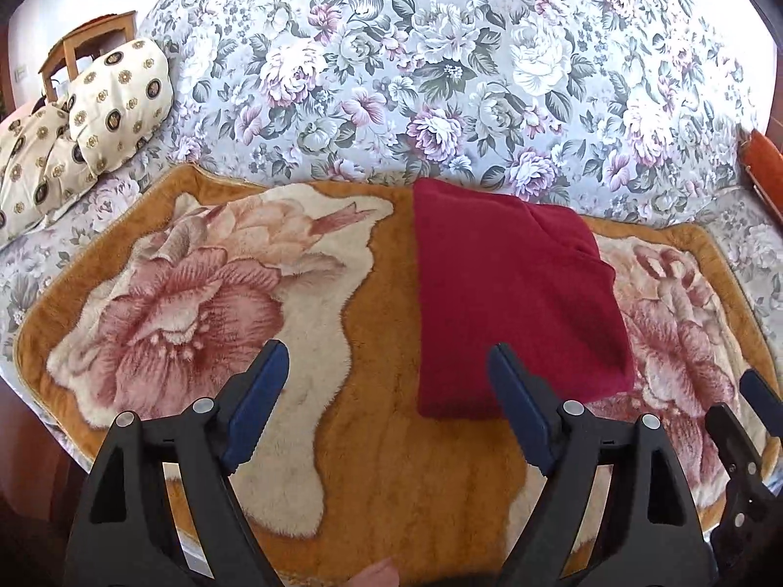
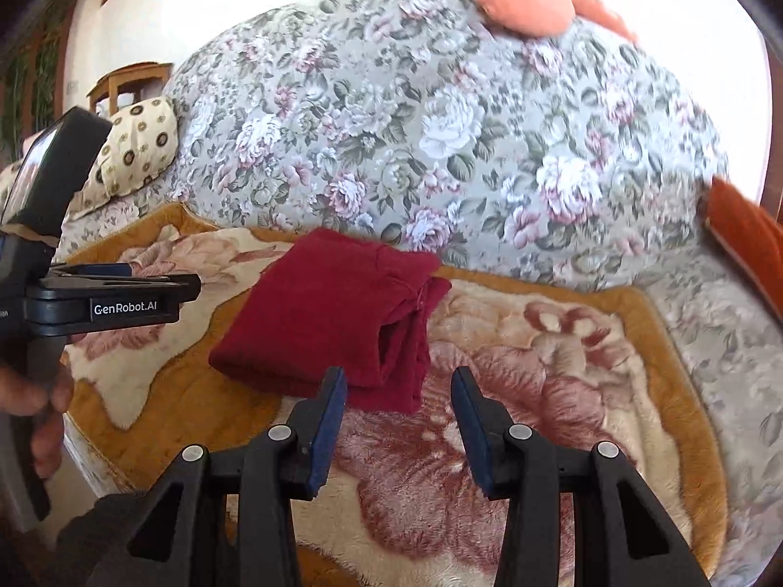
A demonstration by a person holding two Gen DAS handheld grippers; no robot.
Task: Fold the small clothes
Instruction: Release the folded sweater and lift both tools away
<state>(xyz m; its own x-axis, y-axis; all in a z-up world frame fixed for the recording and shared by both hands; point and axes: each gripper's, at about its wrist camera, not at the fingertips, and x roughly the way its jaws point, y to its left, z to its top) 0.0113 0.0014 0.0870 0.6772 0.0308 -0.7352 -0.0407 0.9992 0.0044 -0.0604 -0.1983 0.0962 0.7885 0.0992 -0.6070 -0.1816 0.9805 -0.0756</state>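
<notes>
Both grippers hovered empty above the folded dark-red fleece garment [image 1: 514,303], which lay on the tan plush blanket with pink roses [image 1: 391,479], its far end against the grey floral sofa back [image 1: 440,73]. The left gripper [image 1: 386,376] stood spread wide, the right gripper [image 2: 399,403] partly spread, nothing between either pair of pads. The garment's long axis ran away from both grippers; it lay ahead-right of the left, ahead-left of the right, neither clearly nearer.
</notes>
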